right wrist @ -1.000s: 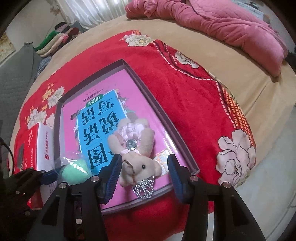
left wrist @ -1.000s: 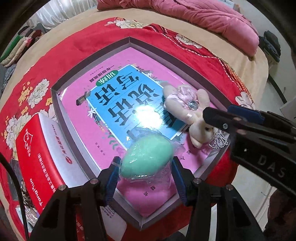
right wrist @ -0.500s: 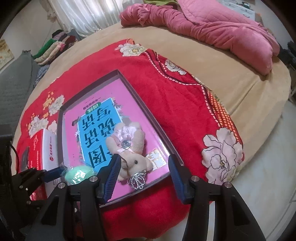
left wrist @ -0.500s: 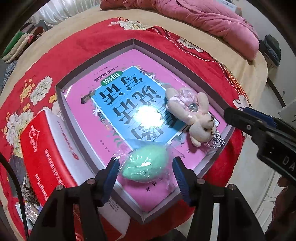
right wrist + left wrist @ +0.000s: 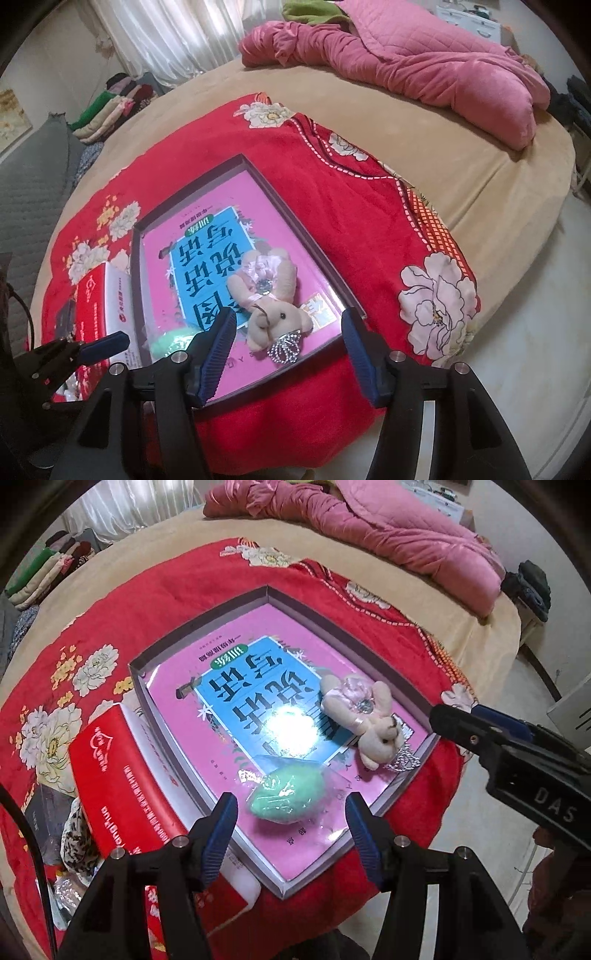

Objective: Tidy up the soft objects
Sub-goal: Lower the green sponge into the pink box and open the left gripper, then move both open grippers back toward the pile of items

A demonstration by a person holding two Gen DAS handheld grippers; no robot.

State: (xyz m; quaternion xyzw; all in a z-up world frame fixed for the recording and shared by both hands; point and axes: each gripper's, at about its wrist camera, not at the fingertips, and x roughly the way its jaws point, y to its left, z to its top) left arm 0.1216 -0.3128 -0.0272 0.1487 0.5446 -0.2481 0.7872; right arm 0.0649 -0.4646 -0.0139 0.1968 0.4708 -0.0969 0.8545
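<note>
Where tray (image 5: 168, 722) lies, red box (image 5: 122, 775) touching side.

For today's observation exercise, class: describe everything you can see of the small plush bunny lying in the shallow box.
The plush bunny is small, beige and soft-looking, with long ears, a dark bead eye, a pale pink satin bow with a sparkly gem, and a silvery crown charm by its head. It lies flat on the pink and blue book cover in the shallow box, near the box's corner, apart from the green sponge. Neither gripper touches it.
</note>
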